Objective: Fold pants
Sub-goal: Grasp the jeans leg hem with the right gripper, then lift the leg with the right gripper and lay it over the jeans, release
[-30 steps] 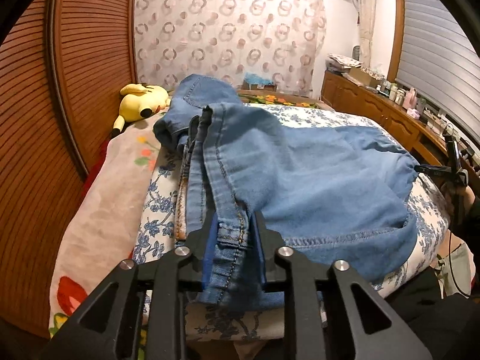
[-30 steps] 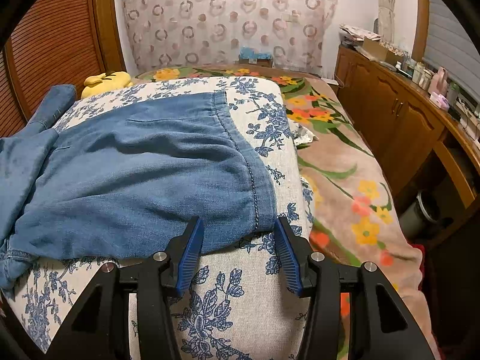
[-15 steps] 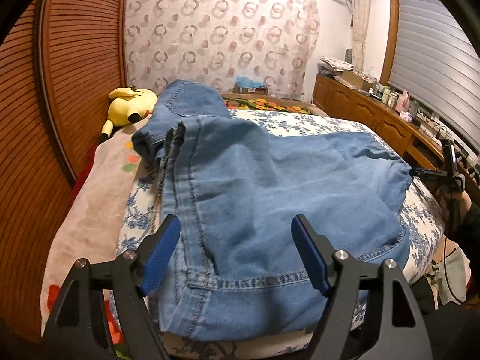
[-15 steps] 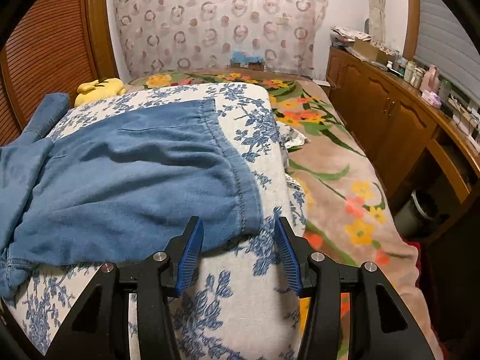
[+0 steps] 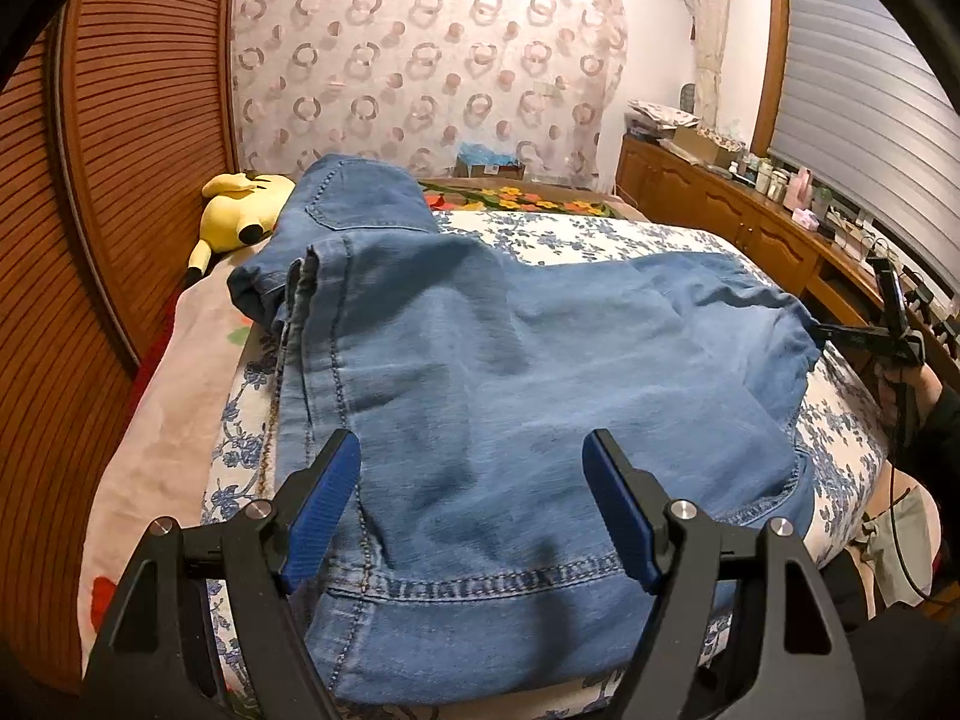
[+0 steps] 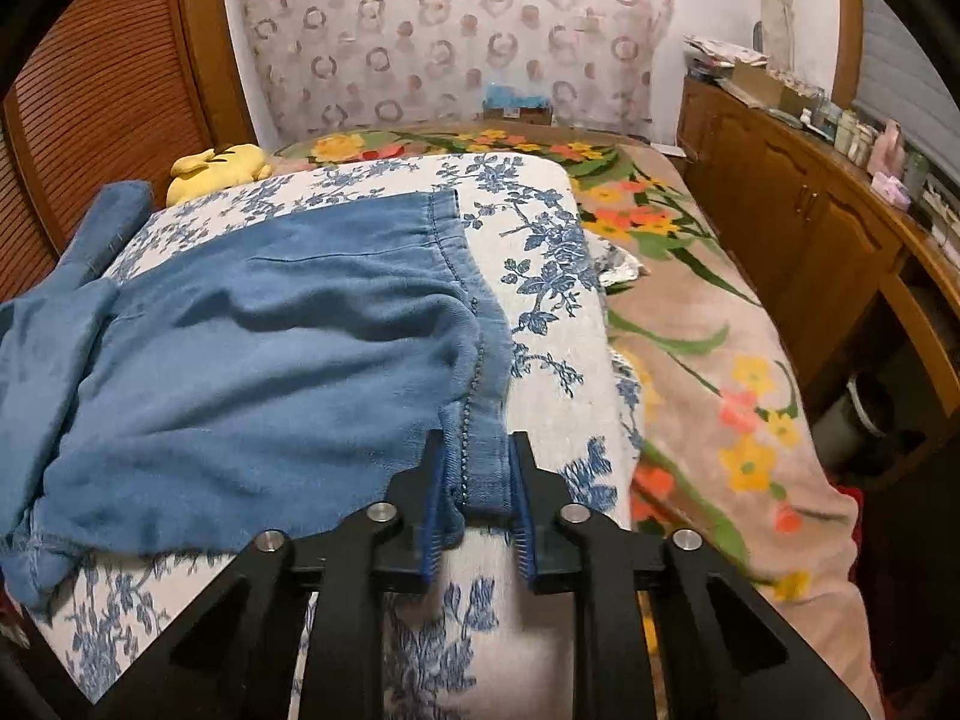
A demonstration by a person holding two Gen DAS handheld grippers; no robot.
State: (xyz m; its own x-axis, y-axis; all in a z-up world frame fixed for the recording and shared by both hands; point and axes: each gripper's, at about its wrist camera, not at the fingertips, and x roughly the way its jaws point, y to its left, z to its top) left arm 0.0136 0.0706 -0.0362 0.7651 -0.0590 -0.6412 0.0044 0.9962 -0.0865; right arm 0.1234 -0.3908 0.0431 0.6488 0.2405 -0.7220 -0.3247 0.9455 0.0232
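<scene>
Blue ribbed pads lined the fingers of the left gripper (image 5: 474, 516), which stood wide apart over the near hem of the denim pants (image 5: 510, 396), gripping nothing. The right gripper (image 6: 477, 498) had its fingers drawn together and clamped on the stitched corner of the pants' hem at the right edge of the garment. The pants lay spread and rumpled across a white cushion with blue flowers (image 6: 540, 276) that sat on top of the bed; one leg was folded over the rest, and a further bundle of denim with a pocket seam rose at the far left. Beside the cushion, to the right, a beige blanket with orange and yellow flowers (image 6: 708, 372) covered the mattress, with something crinkled and silvery tucked between the two. Past the denim, a yellow plush toy (image 5: 237, 210) rested against the slatted wooden panel (image 5: 120, 180) on the left. Along the right ran a wooden cabinet (image 6: 798, 222) crowded with bottles and boxes, and a curtain printed with rings (image 5: 420, 60) closed off the far wall.
</scene>
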